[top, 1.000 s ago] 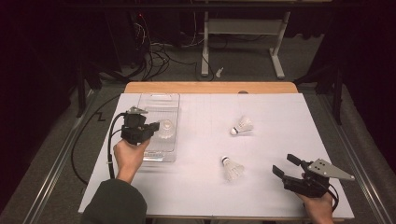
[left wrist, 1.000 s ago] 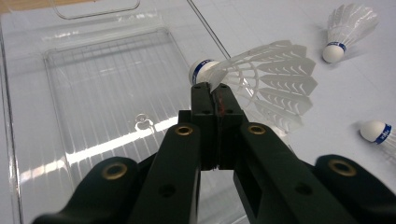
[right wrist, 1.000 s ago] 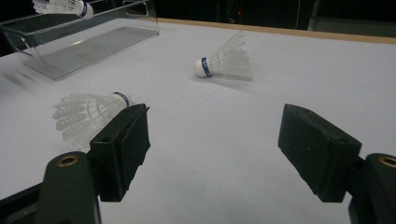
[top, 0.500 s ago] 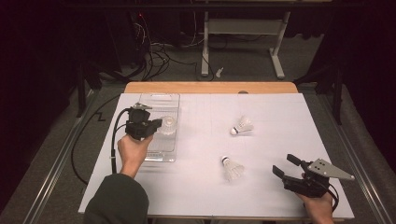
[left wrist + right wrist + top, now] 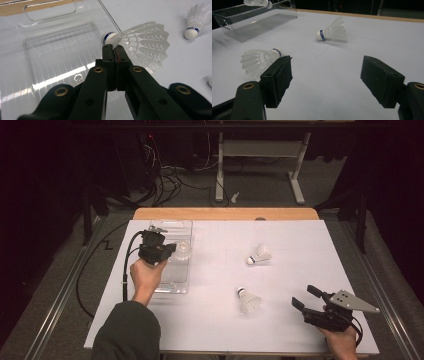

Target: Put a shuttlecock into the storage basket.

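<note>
My left gripper (image 5: 170, 251) is shut on a white shuttlecock (image 5: 183, 251) and holds it above the clear plastic tray (image 5: 175, 282) at the table's left. In the left gripper view the jaws (image 5: 112, 47) pinch the feather skirt just behind the blue-banded cork, and the shuttlecock (image 5: 142, 45) juts out to the right over the tray's (image 5: 50, 57) edge. My right gripper (image 5: 306, 297) rests open near the front right corner, with nothing between its pads (image 5: 277, 80). Two more shuttlecocks lie on the white sheet, one mid-table (image 5: 259, 254) and one nearer the front (image 5: 248, 300).
From the right gripper view, the near shuttlecock (image 5: 258, 60) lies just beyond the left pad, the other (image 5: 333, 32) is farther off, and the tray (image 5: 249, 25) stands at the far left. A wooden strip (image 5: 225, 213) edges the table's far side. A cable (image 5: 127, 270) trails from the left gripper.
My left hand has carried the shuttlecock a little farther away and rightward over the tray. The right gripper and the two loose shuttlecocks have stayed put.
</note>
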`<state>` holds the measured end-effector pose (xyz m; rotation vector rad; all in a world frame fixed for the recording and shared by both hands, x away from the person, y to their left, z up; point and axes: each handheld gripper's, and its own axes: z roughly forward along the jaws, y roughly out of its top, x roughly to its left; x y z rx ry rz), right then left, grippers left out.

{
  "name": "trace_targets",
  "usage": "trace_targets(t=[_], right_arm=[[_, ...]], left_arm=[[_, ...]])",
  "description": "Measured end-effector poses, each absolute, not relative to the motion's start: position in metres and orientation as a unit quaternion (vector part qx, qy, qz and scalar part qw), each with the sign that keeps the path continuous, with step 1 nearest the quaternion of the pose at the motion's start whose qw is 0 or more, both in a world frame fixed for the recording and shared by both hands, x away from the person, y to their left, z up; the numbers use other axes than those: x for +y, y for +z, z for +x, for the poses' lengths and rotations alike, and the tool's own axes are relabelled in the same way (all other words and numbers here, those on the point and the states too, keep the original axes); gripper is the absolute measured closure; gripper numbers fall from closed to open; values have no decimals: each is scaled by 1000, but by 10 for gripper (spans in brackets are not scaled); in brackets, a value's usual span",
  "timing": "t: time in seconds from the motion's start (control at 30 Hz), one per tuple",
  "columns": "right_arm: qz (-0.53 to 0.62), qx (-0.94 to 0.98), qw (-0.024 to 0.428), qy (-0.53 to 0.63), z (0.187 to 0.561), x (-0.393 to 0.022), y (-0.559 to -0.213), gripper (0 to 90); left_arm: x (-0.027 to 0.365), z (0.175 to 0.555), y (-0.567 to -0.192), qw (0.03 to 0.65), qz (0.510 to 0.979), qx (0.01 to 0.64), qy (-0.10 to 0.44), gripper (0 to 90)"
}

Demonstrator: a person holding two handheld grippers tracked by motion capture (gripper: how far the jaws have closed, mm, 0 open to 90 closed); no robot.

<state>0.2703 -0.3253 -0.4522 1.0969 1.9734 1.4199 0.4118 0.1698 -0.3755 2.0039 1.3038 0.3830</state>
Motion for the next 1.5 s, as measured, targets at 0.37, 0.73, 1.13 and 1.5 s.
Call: trace_targets(t=[0.37,0.73,1.13,1.5], right_arm=[[399,720,233,518,271,-326,-452,255],[398,722,230,517,271,-325,-453,255],[399,722,230,517,271,-325,-453,255],[397,723,232,517,271,-325,-453,257]], left_arm=[[174,428,-382,334,768,524,155,893],[179,439,-390,330,756,544,154,891],[180,441,-393,333,758,540,152,730],[181,430,-395,329,763,536,148,519]])
